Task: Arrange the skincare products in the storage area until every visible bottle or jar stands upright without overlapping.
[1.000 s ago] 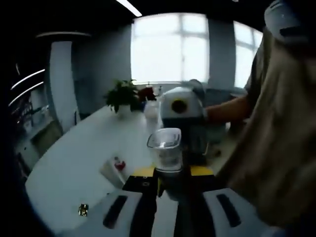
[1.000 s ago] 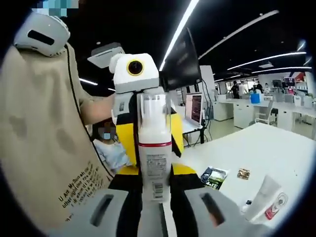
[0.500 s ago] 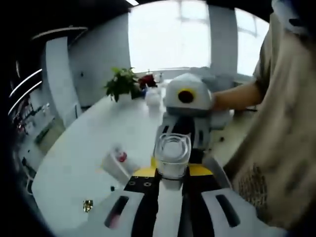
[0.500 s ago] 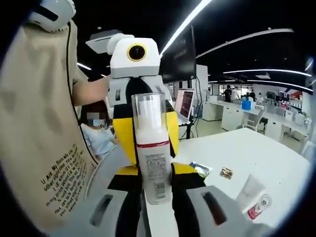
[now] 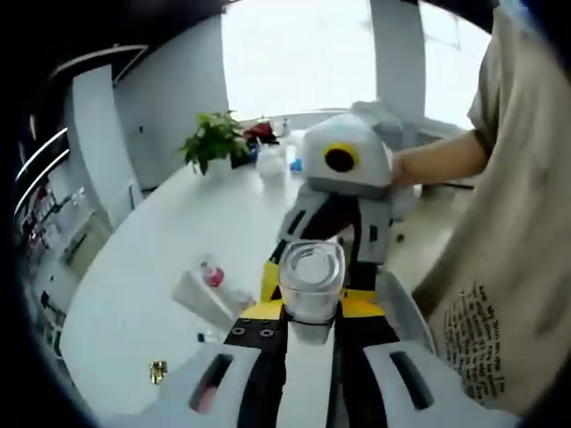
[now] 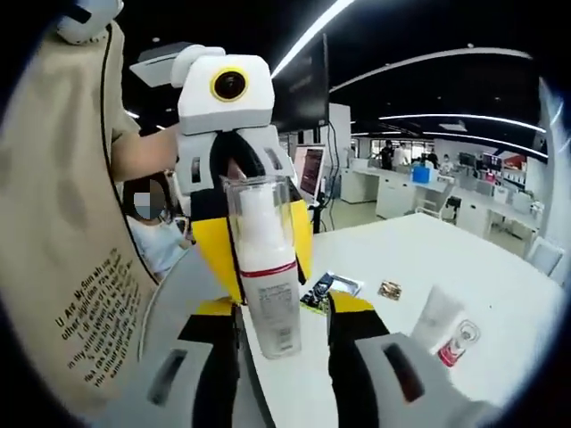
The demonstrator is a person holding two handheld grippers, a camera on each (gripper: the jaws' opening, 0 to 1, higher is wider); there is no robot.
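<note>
One bottle [image 6: 266, 276] between two claws; one tube [image 6: 444, 325] on table [image 6: 500, 285].

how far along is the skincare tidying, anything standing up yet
Nothing looks placed yet. In hand: a white pump bottle with a clear cap sits between the jaws of both the left gripper and the right gripper, above the white table. Left: a white tube with a red logo lies flat on the table, and the bottle needs setting down upright.

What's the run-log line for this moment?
bottle: held off table, between both grippers | left: shut on bottle | right: cannot tell | tube: lying
</note>
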